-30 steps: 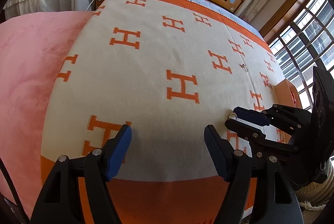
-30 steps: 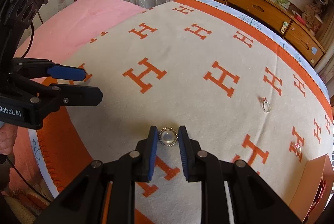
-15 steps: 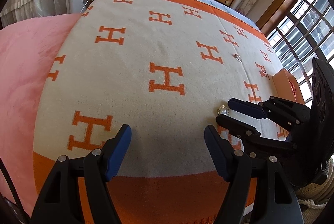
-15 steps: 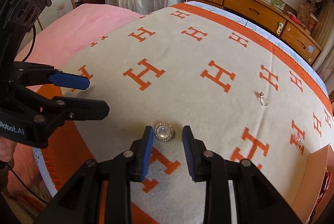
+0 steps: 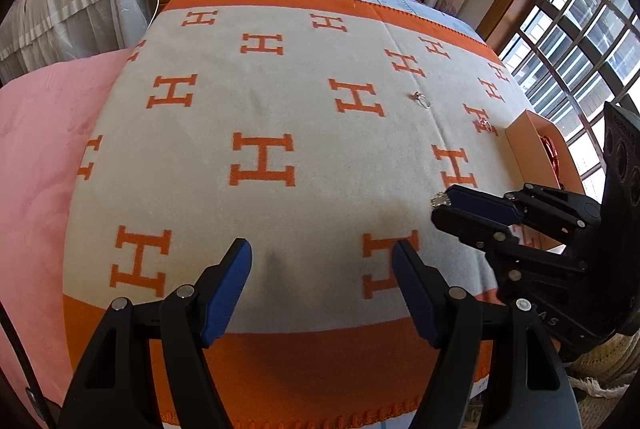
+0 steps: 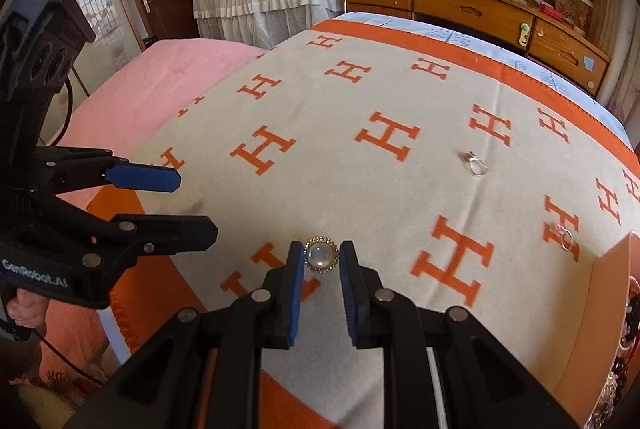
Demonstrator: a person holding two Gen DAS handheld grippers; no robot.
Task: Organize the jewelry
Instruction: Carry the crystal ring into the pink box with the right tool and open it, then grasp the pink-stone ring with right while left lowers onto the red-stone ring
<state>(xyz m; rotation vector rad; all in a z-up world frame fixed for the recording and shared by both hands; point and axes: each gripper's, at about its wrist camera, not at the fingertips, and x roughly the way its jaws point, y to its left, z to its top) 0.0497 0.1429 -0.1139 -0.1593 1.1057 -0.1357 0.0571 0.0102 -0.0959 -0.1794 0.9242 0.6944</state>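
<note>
A round pearl brooch (image 6: 321, 255) with a sparkling rim sits between the blue pads of my right gripper (image 6: 322, 259). Its jaws are closing and both pads touch the brooch's sides, just over the H-patterned blanket (image 6: 360, 189). In the left wrist view the brooch (image 5: 439, 198) peeks out at the tips of the right gripper (image 5: 442, 207). My left gripper (image 5: 322, 261) hovers open over the blanket's near edge with nothing between its fingers. A silver ring (image 6: 476, 165) and a pink-stone ring (image 6: 565, 235) lie farther right on the blanket.
An open orange box (image 6: 600, 309) holding jewelry stands at the blanket's right edge, also in the left wrist view as the orange box (image 5: 532, 153). A pink quilt (image 6: 160, 89) lies left. A wooden dresser (image 6: 480, 9) stands behind the bed.
The right jaws widened around the brooch, then closed back onto it. Both grippers shifted across the blanket, and the left view now shows more of the box side.
</note>
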